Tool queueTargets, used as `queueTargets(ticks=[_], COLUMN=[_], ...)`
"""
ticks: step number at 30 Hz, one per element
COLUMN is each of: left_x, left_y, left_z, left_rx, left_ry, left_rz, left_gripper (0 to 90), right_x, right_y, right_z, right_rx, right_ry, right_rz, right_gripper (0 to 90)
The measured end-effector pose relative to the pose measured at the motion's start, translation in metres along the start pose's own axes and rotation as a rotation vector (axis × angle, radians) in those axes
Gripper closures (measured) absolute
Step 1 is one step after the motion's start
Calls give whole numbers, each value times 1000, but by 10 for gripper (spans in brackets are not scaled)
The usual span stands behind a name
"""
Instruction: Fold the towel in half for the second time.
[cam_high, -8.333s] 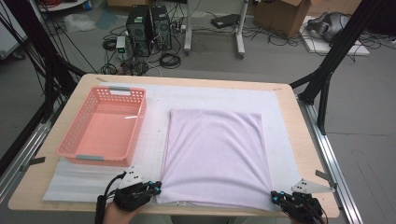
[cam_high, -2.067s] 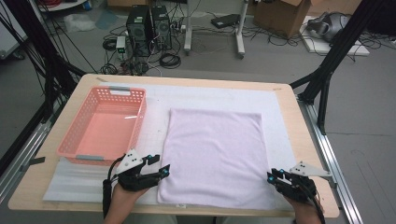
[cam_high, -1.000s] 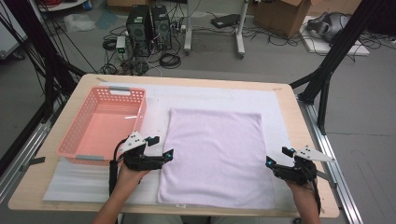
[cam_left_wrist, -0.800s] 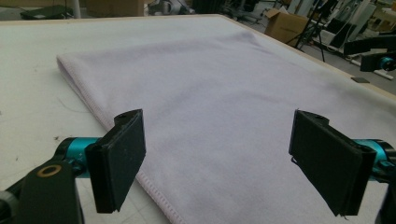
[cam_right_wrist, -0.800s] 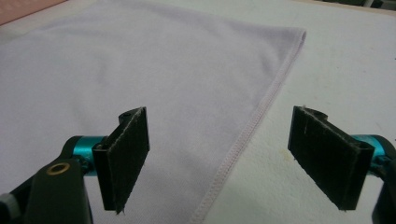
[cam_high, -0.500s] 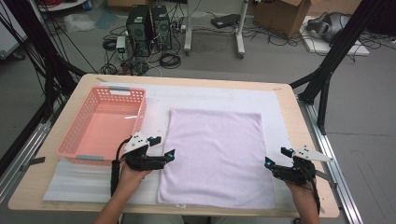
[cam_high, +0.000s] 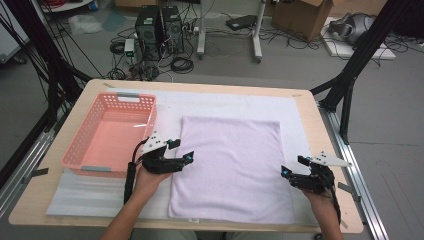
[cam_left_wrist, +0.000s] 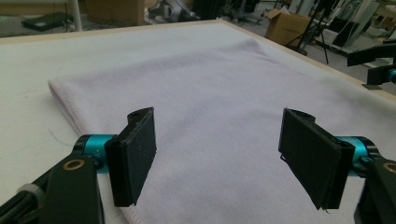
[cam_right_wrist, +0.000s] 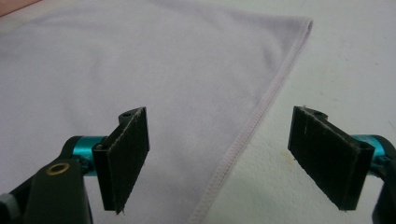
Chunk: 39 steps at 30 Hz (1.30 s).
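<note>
A folded lavender towel (cam_high: 230, 165) lies flat on a white mat (cam_high: 300, 115). My left gripper (cam_high: 181, 151) hovers low over the towel's left edge, about halfway along that side. In the left gripper view its jaws (cam_left_wrist: 217, 114) stand wide and have just been closing a little. The towel (cam_left_wrist: 210, 70) spreads beneath and between them, and the pads are not pressing on it. My right gripper (cam_high: 292, 166) is at the towel's right edge. In the right gripper view its open jaws (cam_right_wrist: 219, 114) straddle the hemmed edge of the towel (cam_right_wrist: 116, 56).
A pink plastic basket (cam_high: 80, 150) with nothing in it stands on the table's left, just behind my left hand. The wooden table rim (cam_high: 325, 130) runs close to my right hand. Computers and cables lie on the floor beyond the far edge.
My left gripper has moved right onto the towel's left edge. Both hands have come up from the near corners to the middle of the towel's sides. The right gripper has held still lately.
</note>
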<state>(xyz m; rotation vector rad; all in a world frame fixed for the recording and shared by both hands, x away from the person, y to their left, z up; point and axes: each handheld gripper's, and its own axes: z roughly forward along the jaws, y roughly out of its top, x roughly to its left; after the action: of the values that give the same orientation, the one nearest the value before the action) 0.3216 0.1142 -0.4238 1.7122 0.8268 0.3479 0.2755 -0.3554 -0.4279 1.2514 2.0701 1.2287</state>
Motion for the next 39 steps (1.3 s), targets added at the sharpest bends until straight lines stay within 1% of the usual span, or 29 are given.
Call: queueTargets(ticks=[1,4,6,8,9,11,13,14,15,16,18,19,20,22,24,25,26,27,28,29,31,32,33,34,35,36,37,38,39], left_x=[1,8,15,22,25,31,37,40,42,43,43,44,46,50,51,52,52,51,50,48,44,44,44,43,43,43,43,42,42], left_y=[2,6,9,12,12,13,12,10,8,6,4,2,0,0,1,1,2,2,3,3,3,3,4,4,3,3,3,3,3], left_z=[4,18,26,31,34,39,44,46,48,50,55,57,59,59,62,63,65,66,67,68,69,69,68,68,68,69,69,70,70], left_rx=[17,64,91,112,122,135,131,144,152,162,168,175,190,192,234,255,270,278,291,293,311,310,312,312,307,305,296,301,299], left_ry=[-6,27,67,94,109,132,152,162,169,175,170,171,183,195,213,214,218,223,237,254,292,299,297,289,274,263,226,229,229], left_rz=[3,-9,-8,-18,-26,-44,-60,-65,-74,-74,-79,-86,-101,-129,-115,-121,-118,-109,-93,-87,-36,-35,-33,-26,-33,-37,-63,-70,-77], left_gripper=[280,280,280,281,281,283,292,299,309,309,324,326,327,329,330,329,327,331,337,348,413,451,480,536,601,660,745,819,827], right_x=[-1,-5,-8,-12,-15,-20,-25,-28,-31,-32,-35,-36,-37,-39,-41,-41,-42,-41,-41,-39,-37,-36,-35,-35,-34,-34,-34,-34,-35], right_y=[2,7,10,14,15,18,22,23,25,26,29,31,33,36,38,39,39,39,40,40,41,41,42,42,42,42,42,41,41], right_z=[2,8,14,19,21,27,34,38,43,46,54,57,60,65,72,75,78,81,83,87,89,89,89,89,89,89,89,90,90], right_rx=[3,21,38,56,57,63,88,100,107,116,134,145,150,163,180,194,206,217,224,239,241,242,240,240,241,240,238,236,235], right_ry=[3,13,10,5,2,-5,-12,-20,-23,-29,-42,-44,-44,-58,-71,-74,-75,-77,-82,-91,-117,-120,-113,-104,-101,-85,-65,-59,-53], right_rz=[0,9,-1,15,18,35,49,51,59,63,64,76,79,74,83,83,81,81,77,68,49,46,50,53,49,55,74,90,105], right_gripper=[194,194,197,211,231,238,252,260,277,289,318,336,359,383,393,398,404,417,432,443,488,544,612,643,697,780,811,833,845])
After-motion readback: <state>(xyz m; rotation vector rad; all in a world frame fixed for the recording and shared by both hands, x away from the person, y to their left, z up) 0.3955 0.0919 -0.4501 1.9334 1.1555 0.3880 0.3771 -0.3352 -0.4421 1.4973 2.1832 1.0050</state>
